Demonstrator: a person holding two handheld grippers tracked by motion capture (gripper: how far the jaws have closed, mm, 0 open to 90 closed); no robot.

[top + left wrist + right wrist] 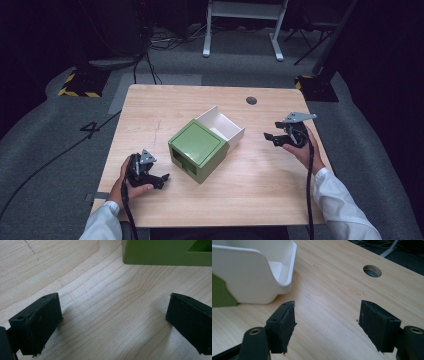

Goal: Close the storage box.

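Wooden table (150, 115) — green box (197, 145), white drawer (222, 125) out, empty — both grippers' fingers wide apart, empty.

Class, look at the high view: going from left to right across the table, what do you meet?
Left claw → green box → white drawer pulled out of it → round table hole → right claw.

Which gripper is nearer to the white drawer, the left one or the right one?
Right. The right gripper hangs just off the white drawer, open. The left gripper, also open, sits beyond the green box, near its closed end.
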